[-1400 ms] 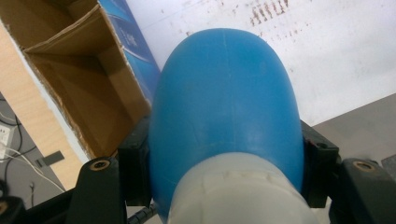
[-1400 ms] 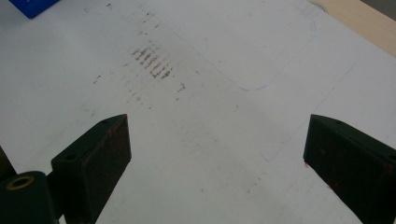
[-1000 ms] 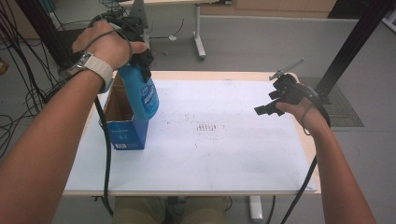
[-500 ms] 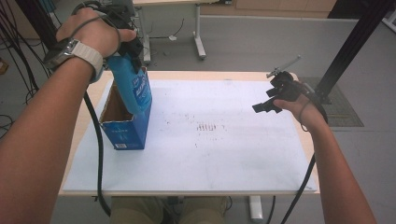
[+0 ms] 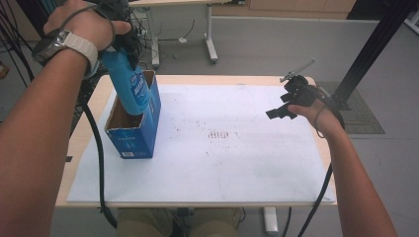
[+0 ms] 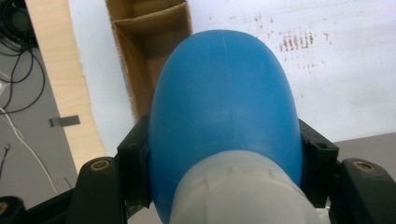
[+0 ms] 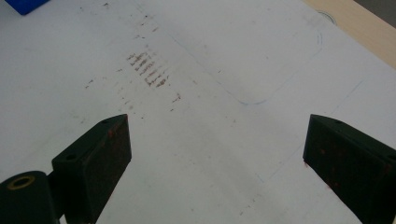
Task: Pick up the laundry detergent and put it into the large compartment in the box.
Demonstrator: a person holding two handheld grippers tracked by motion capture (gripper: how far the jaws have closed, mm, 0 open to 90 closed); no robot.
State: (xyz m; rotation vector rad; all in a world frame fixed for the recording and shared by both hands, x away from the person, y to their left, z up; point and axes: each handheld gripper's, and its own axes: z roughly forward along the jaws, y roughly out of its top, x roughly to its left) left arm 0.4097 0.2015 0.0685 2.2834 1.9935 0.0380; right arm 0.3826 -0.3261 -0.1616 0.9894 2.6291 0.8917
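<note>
From the high view, our left tool (image 5: 123,47) is clenched on a blue plastic bottle (image 5: 129,89), held tilted above the table (image 5: 306,81) at about ten o'clock, its base dipping into the open top of a blue cardboard box (image 5: 141,133). Our right tool (image 5: 280,111) hovers near three o'clock over the white sheet (image 5: 237,168), jaws spread and grasping nothing.

From the left gripper view, the bottle (image 6: 224,107) bulges smooth and rounded between the black jaws, which pinch it just below its white neck (image 6: 233,196). The box's brown corrugated inside (image 6: 149,51) lies beyond at eleven o'clock. We judge the bottle light and stiff but slick, best gripped at that narrower shoulder; how full it is we cannot tell.

From the right gripper view, the jaws stand wide apart over the matte sheet (image 7: 224,154), marked with rusty smudges (image 7: 148,70) at eleven o'clock.
</note>
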